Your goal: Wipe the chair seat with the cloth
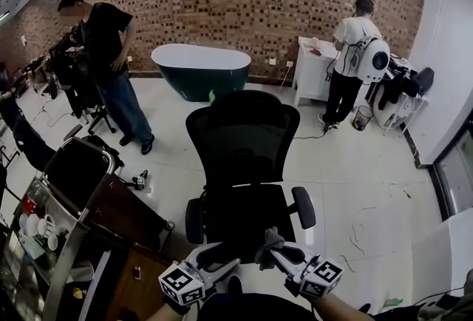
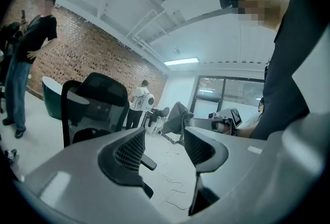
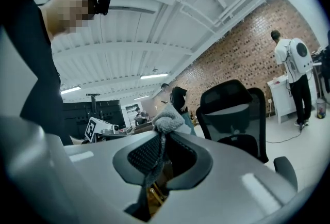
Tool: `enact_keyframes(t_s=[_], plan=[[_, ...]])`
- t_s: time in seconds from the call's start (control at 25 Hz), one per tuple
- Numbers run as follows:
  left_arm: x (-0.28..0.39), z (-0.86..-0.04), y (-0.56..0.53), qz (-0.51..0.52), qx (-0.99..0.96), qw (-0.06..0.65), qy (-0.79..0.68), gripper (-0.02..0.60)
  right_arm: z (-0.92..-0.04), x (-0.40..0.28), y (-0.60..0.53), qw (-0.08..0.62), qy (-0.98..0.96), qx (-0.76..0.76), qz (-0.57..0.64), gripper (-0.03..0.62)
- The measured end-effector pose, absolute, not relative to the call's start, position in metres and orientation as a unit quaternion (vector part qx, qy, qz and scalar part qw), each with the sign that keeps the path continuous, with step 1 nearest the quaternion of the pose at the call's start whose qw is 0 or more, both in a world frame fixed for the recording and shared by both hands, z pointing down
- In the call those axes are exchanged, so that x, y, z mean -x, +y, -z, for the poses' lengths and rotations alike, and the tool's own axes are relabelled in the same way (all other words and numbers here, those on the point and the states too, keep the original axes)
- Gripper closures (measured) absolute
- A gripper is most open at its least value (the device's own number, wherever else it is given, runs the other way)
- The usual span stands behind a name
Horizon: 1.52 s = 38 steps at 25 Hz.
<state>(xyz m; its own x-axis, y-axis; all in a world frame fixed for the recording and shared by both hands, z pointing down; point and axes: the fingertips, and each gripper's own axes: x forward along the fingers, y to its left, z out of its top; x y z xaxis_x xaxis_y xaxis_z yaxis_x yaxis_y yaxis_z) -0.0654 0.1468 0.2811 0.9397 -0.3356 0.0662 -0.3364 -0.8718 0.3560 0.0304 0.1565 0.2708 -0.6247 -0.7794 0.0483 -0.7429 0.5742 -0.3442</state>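
Observation:
A black mesh office chair (image 1: 242,136) stands in the middle of the floor, its seat (image 1: 247,214) just beyond both grippers. My right gripper (image 1: 279,254) is shut on a grey cloth (image 1: 267,241), held above the seat's front edge. In the right gripper view the cloth (image 3: 167,120) bunches out above the closed jaws of the gripper (image 3: 162,154), with the chair (image 3: 233,110) beyond. My left gripper (image 1: 220,257) is open and empty near the seat front. In the left gripper view its jaws stand apart (image 2: 165,148), the chair (image 2: 96,102) is to the left, and the cloth (image 2: 177,115) is ahead.
A dark green bathtub (image 1: 201,69) stands by the brick wall. One person (image 1: 111,53) is at the left, another (image 1: 349,64) at a white cabinet (image 1: 310,69). A cart with cups (image 1: 43,229) is at my near left. Cables (image 1: 362,227) lie on the floor at the right.

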Motion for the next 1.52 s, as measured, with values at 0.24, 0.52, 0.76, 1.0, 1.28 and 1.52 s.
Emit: enact_keyframes(t_s=[0.24,0.52,0.76,1.0,1.28,1.52], plan=[[0.071,-0.272,0.1,-0.001,-0.969,0.179,-0.168,0.321,-0.266,-0.022,0.112,0.051,0.883,0.435,0.169,0.553],[0.077,-0.286,0.073,-0.009,-0.964,0.192,-0.185,0.32,-0.275,-0.025,0.079,0.046,0.885,0.426,0.182,0.553],[0.08,-0.311,0.039,-0.025,-0.954,0.208,-0.216,0.319,-0.302,-0.025,0.037,0.014,0.894,0.403,0.196,0.553],[0.083,-0.361,-0.016,-0.049,-0.936,0.236,-0.255,0.319,-0.36,-0.015,-0.027,-0.037,0.907,0.361,0.213,0.553],[0.075,-0.441,-0.073,-0.074,-0.912,0.288,-0.283,0.319,-0.487,0.004,-0.112,-0.14,0.911,0.309,0.234,0.553],[0.062,-0.527,-0.12,-0.091,-0.884,0.346,-0.302,0.311,-0.615,0.024,-0.185,-0.223,0.891,0.277,0.282,0.553]])
